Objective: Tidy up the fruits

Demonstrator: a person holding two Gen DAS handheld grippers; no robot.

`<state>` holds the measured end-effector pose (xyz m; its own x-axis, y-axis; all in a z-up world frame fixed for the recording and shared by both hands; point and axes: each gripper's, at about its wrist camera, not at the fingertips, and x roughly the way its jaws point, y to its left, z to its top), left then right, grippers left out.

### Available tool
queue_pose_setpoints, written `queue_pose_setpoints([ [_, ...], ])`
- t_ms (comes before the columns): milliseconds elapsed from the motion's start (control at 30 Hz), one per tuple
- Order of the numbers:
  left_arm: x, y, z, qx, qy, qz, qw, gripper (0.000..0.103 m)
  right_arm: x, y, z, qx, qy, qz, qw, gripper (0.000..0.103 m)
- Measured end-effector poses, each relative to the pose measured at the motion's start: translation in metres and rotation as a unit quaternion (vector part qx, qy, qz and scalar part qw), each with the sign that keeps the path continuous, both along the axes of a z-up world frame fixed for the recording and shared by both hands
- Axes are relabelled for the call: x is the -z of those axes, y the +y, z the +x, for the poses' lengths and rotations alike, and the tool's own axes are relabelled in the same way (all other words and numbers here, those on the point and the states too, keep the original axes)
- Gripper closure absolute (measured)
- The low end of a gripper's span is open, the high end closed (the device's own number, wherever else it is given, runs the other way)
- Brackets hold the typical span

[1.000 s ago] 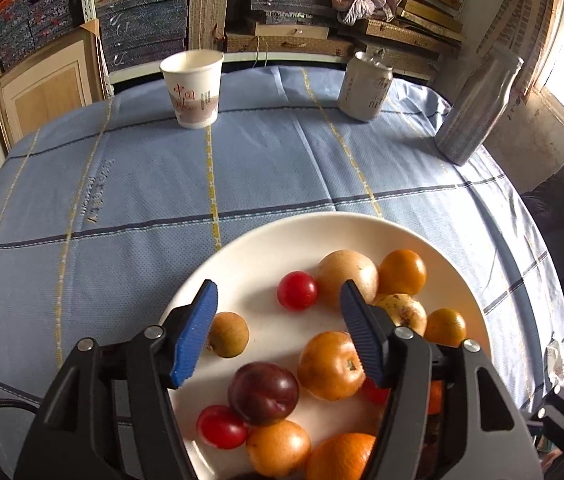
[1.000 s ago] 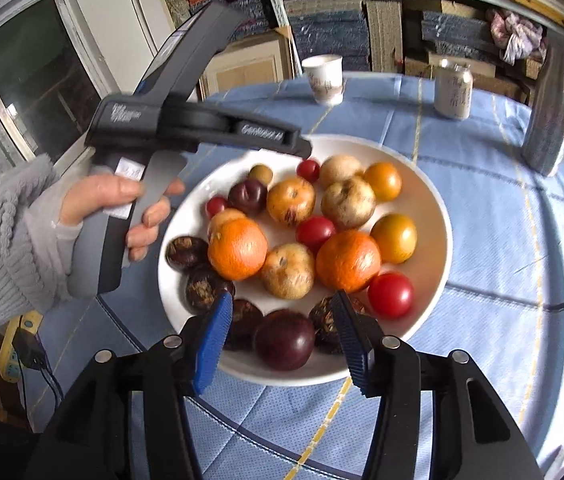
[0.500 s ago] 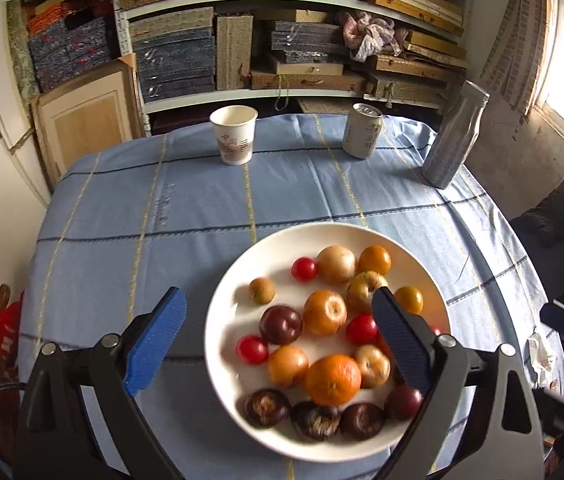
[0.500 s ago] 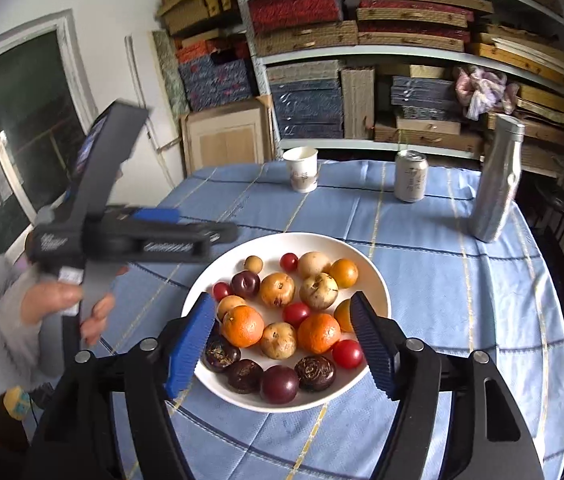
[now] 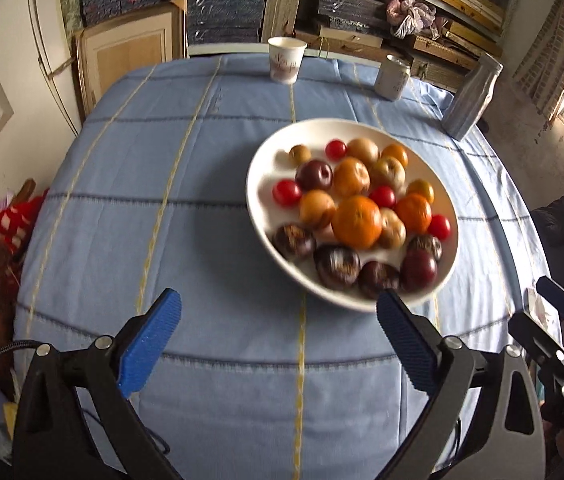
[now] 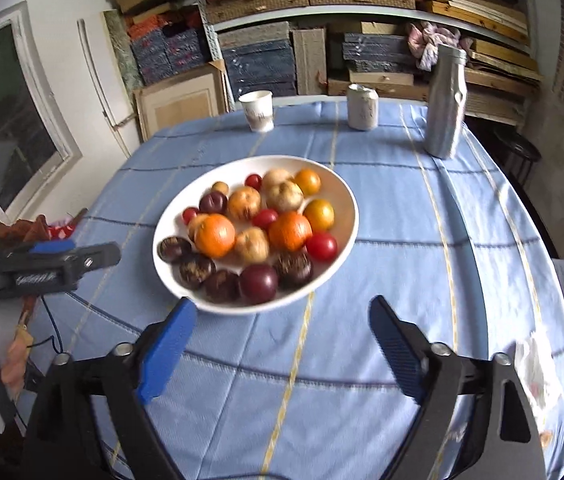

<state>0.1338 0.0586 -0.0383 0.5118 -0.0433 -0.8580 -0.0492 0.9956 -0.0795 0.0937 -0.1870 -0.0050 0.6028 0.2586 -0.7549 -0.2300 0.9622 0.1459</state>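
White and shallow, the plate sits on the blue checked tablecloth, a little left of the table's middle in the right wrist view, heaped with fruits: at its left edge a small red cherry tomato and dark, rough-skinned round fruits along the near rim, then a bright orange and a glossy purple plum, tan mottled fruits in the middle, a second orange, and at the right a yellow-orange fruit above a shiny red tomato. Left of the plate, the left gripper hangs over the table's edge, and in its own view its blue pads are spread wide with nothing between them, the plate ahead and to its right. Nearer the camera, the right gripper is likewise released, fingers wide apart and empty, just short of the plate's near rim. Along the far edge stand a paper cup, a can and a silver bottle, well apart from the plate; a crumpled wrapper lies at the near right
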Motion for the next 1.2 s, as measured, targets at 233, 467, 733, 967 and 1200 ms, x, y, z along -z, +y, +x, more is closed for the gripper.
queue_pose_setpoints([
  [233, 0.005, -0.01, -0.043, 0.008, 0.0, -0.018, 0.9998, 0.005, -0.004, 0.012, -0.022, -0.007, 0.005, -0.017, 1.0, 0.004],
  [467, -0.007, -0.018, -0.058, 0.002, -0.011, 0.018, 0.9998, 0.005, -0.015, 0.015, -0.034, -0.015, -0.003, -0.018, 1.0, 0.004],
  [733, -0.016, -0.024, -0.064, 0.008, -0.014, 0.017, 0.9997, 0.005, -0.021, 0.011, -0.041, -0.01, -0.009, -0.018, 1.0, 0.004],
  [967, -0.022, -0.029, -0.066, 0.017, -0.026, -0.009, 0.9995, 0.005, -0.026, 0.01, -0.038, 0.005, -0.011, -0.031, 0.999, 0.004],
  [1200, -0.019, -0.029, -0.062, -0.001, -0.004, 0.015, 0.9999, 0.005, -0.026, 0.026, -0.035, -0.002, -0.01, -0.045, 0.999, 0.004],
])
